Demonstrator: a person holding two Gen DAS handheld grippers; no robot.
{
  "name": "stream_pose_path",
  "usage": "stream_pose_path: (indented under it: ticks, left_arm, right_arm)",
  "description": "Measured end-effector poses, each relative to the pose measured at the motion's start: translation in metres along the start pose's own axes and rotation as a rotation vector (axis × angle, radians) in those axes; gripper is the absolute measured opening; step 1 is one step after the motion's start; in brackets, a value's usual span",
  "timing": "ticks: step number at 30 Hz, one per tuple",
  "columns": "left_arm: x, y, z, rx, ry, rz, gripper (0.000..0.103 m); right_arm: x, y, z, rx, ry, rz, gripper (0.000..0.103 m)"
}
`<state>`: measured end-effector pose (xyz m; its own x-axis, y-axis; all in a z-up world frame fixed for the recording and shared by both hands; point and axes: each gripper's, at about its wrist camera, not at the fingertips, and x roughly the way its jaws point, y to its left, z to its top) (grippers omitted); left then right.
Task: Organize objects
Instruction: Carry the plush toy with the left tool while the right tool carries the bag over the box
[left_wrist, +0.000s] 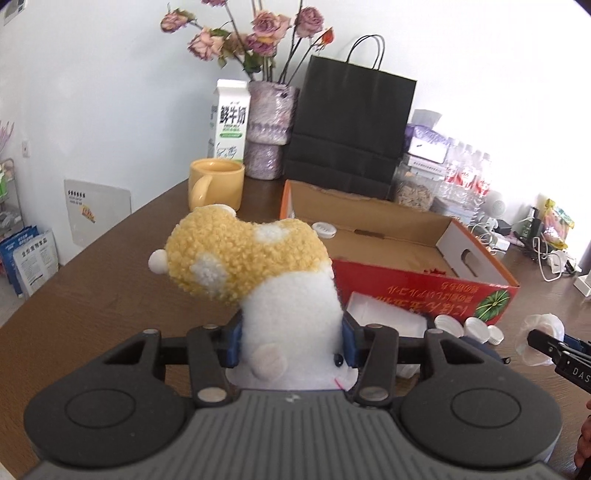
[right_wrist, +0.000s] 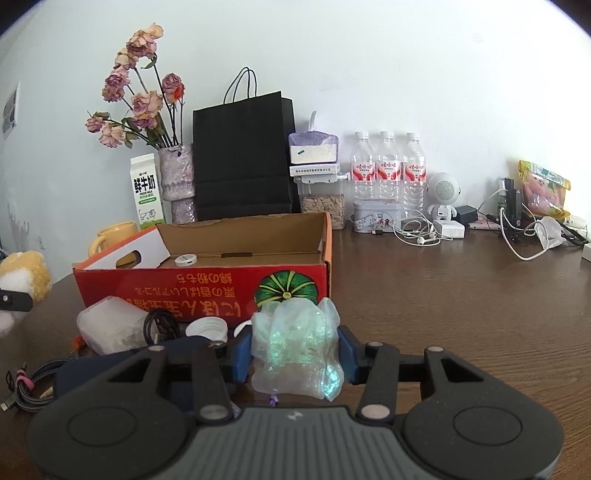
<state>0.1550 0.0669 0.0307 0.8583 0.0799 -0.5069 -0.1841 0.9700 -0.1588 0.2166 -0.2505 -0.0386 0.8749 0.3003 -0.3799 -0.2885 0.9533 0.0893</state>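
My left gripper (left_wrist: 291, 341) is shut on a white and yellow plush toy (left_wrist: 258, 280), whose yellow end sticks up above the jaws, off the table. The same plush toy (right_wrist: 22, 277) shows at the left edge of the right wrist view. My right gripper (right_wrist: 295, 352) is shut on a crumpled iridescent plastic bag (right_wrist: 297, 347), and the right gripper (left_wrist: 550, 349) also appears at the right edge of the left wrist view. An open red cardboard box (right_wrist: 207, 291) with a white lid (right_wrist: 184, 260) inside stands ahead; in the left wrist view the box (left_wrist: 406, 288) lies right of the toy.
On the brown table (right_wrist: 443, 295) in front of the box lie white caps (right_wrist: 207, 328), a clear plastic tub (right_wrist: 110, 325) and cables (right_wrist: 29, 384). A yellow mug (left_wrist: 216, 182), milk carton (left_wrist: 229, 122), flower vase (left_wrist: 269, 129), black bag (right_wrist: 243, 158) and water bottles (right_wrist: 386, 170) line the wall.
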Motion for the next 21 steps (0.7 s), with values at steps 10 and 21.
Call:
stream_pose_path:
  ticks: [10, 21]
  left_arm:
    - [0.022, -0.033, 0.04, 0.061, -0.056, -0.065, 0.05]
    - [0.091, -0.076, 0.075, 0.131, -0.052, -0.15, 0.05]
  right_arm:
    - [0.019, 0.025, 0.05, -0.058, -0.061, 0.062, 0.046]
    - [0.099, 0.044, 0.096, -0.125, -0.061, 0.083, 0.046]
